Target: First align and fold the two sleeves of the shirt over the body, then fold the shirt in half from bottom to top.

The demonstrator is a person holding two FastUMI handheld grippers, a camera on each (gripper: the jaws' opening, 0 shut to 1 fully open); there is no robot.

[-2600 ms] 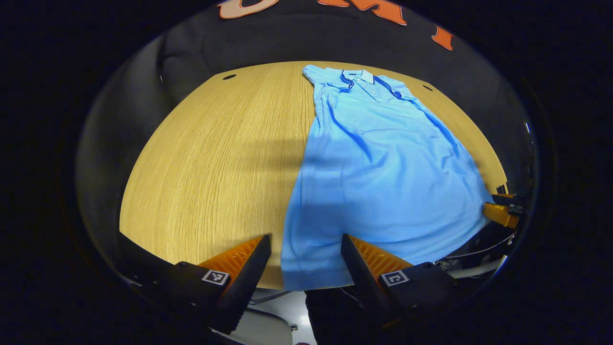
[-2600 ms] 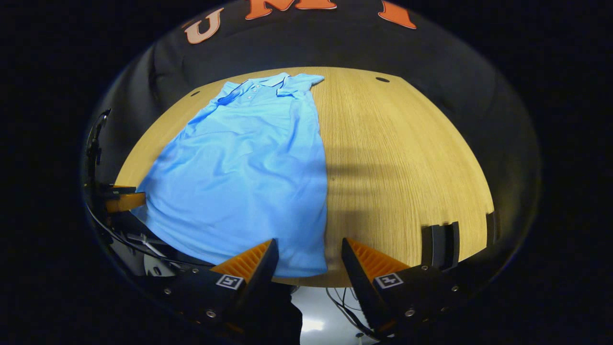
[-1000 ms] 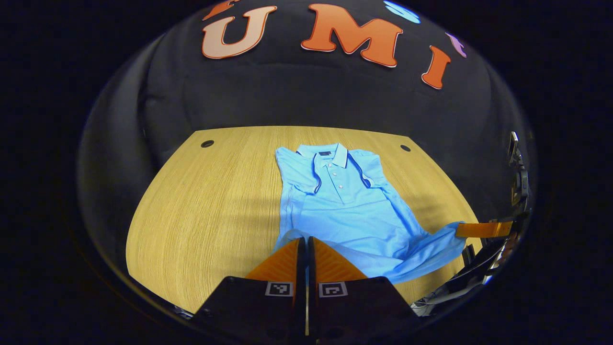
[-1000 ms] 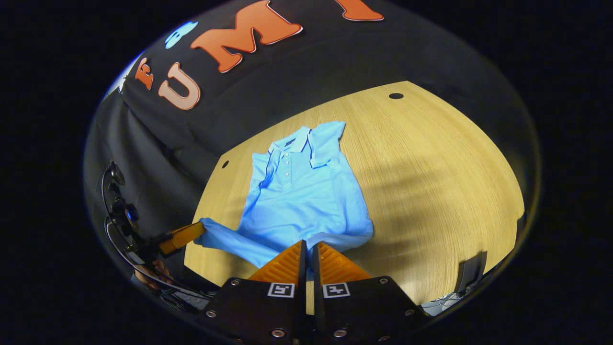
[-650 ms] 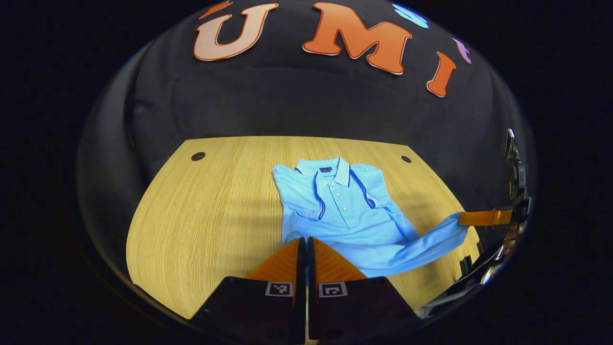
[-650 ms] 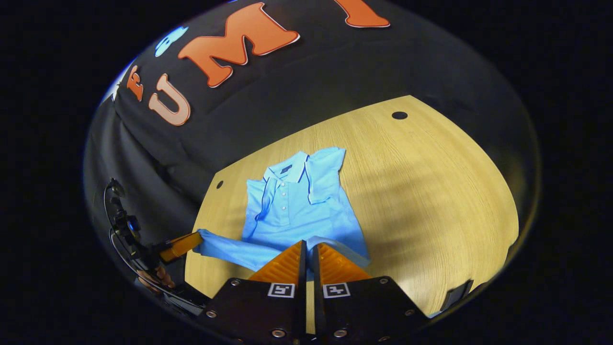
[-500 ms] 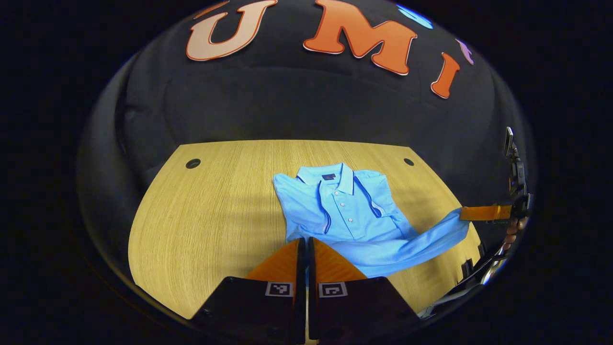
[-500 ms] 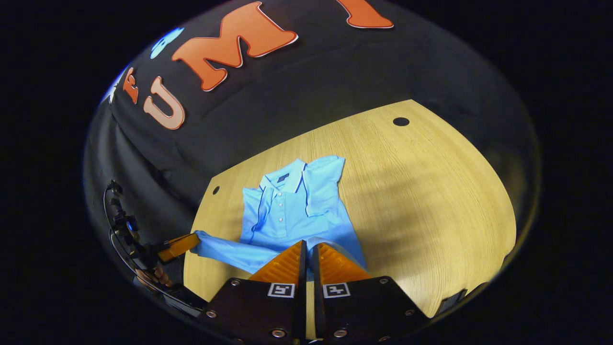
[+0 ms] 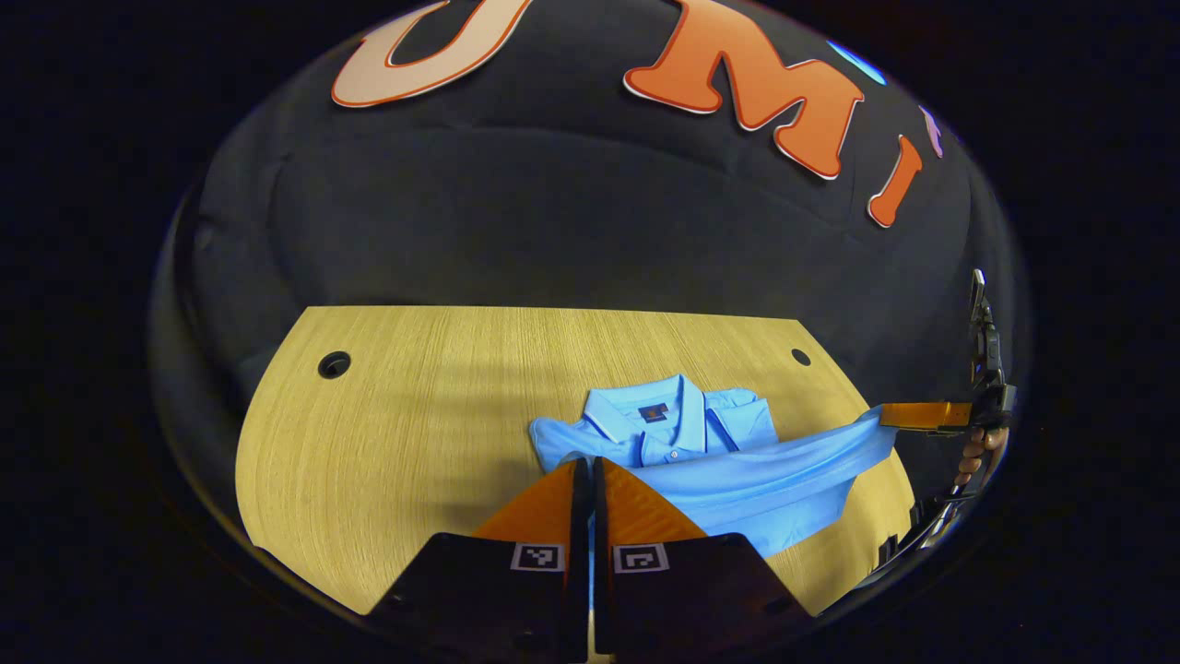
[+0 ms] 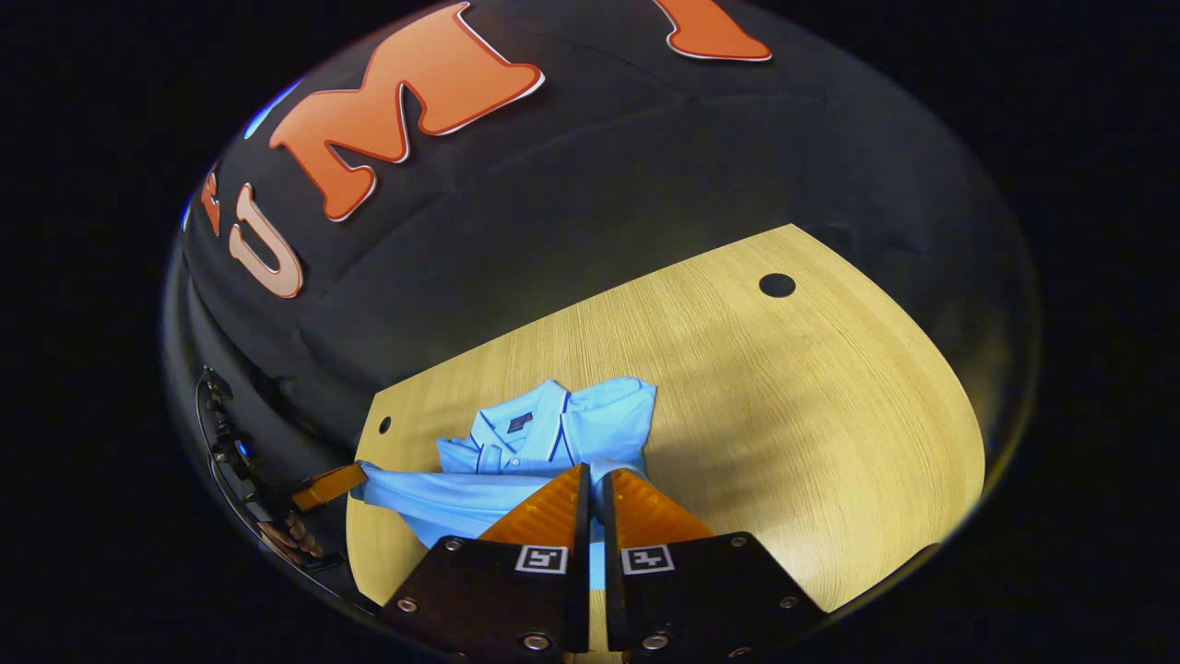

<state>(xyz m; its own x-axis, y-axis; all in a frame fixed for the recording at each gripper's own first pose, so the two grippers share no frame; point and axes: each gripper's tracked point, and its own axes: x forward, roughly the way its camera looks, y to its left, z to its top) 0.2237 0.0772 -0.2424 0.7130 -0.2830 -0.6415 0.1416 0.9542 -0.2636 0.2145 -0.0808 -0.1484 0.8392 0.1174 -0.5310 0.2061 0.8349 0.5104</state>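
Two hand-held grippers (image 9: 583, 475) (image 10: 591, 480) pinching shirt (image 9: 737, 475) hem

You have bare table (image 9: 396, 433) to the left of the polo shirt (image 9: 737, 480) and bare table on its right; the black cloth wall (image 9: 553, 231) closes the far edge.
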